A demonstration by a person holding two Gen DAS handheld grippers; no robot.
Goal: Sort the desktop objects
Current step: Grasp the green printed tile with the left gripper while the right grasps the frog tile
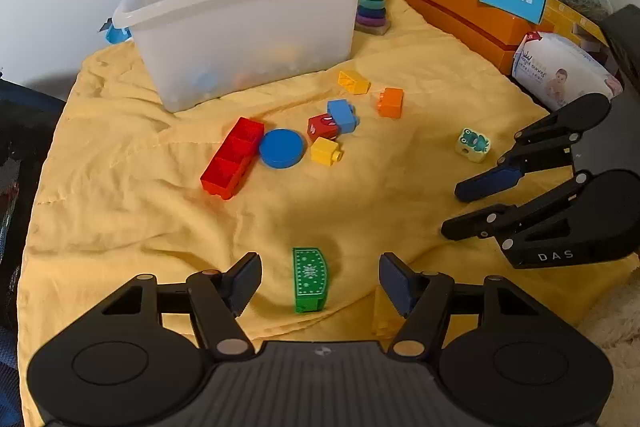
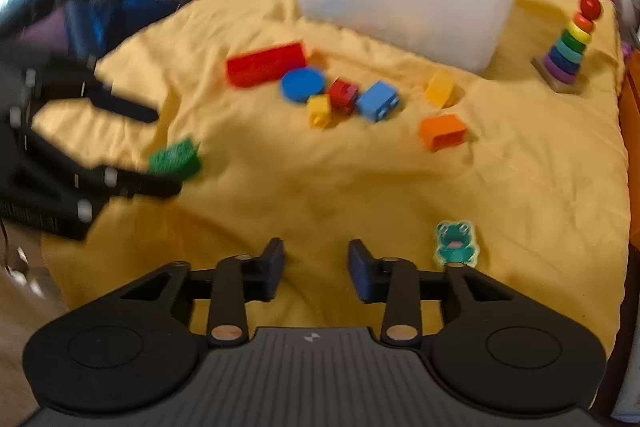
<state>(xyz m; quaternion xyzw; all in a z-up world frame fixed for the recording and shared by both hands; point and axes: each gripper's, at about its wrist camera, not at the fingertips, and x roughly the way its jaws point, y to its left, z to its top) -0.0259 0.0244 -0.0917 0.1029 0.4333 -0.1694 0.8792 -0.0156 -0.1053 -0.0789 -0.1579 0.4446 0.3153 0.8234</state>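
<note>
A green patterned block lies on the yellow cloth between the fingers of my left gripper, which is open; the pads stand clear of it on both sides. The right wrist view shows the same block inside the left gripper. My right gripper is open over bare cloth with nothing between its fingers. A frog block lies just right of it. Farther off lie a long red brick, a blue disc, and small red, blue, yellow and orange bricks.
A white plastic bin stands at the back of the cloth. A rainbow ring tower is to its right, then an orange box and a wipes pack. The right gripper hangs at the right edge.
</note>
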